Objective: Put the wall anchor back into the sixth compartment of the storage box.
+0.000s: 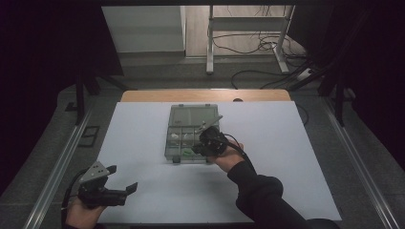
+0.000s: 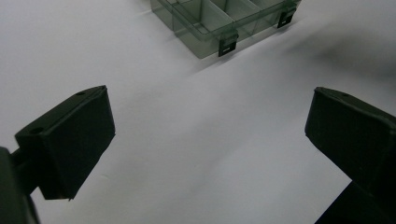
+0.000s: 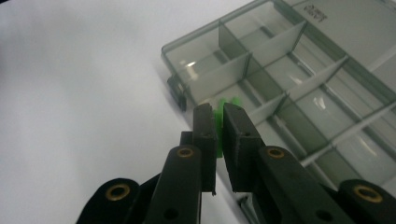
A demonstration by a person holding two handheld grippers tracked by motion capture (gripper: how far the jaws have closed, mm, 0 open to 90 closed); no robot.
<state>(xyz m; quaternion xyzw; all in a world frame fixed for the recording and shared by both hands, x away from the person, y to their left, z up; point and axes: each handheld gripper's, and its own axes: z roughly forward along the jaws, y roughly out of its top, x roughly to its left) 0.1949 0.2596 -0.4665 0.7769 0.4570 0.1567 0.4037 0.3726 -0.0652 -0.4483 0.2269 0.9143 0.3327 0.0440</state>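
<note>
A smoky clear compartment box point(image 1: 187, 116) lies open at the middle of the white table top, its lid folded away to the far side. My right gripper point(image 1: 199, 149) hovers over the box's near compartments, shut on a small green piece point(image 3: 228, 102) that pokes out between the jaws. In the right gripper view the gripper point(image 3: 219, 116) is above the box's corner compartment point(image 3: 205, 65). My left gripper point(image 1: 122, 177) rests near the table's front left, open with nothing between its jaws. The left gripper view has the gripper point(image 2: 210, 98) facing the box's latched front wall point(image 2: 210, 42).
Small white bits point(image 1: 175, 137) lie in a left compartment of the box. A wooden strip point(image 1: 143, 95) edges the table's far side. Beyond it stand a metal frame point(image 1: 210, 43) and floor cables point(image 1: 248, 45). Rails point(image 1: 57, 162) run along both sides.
</note>
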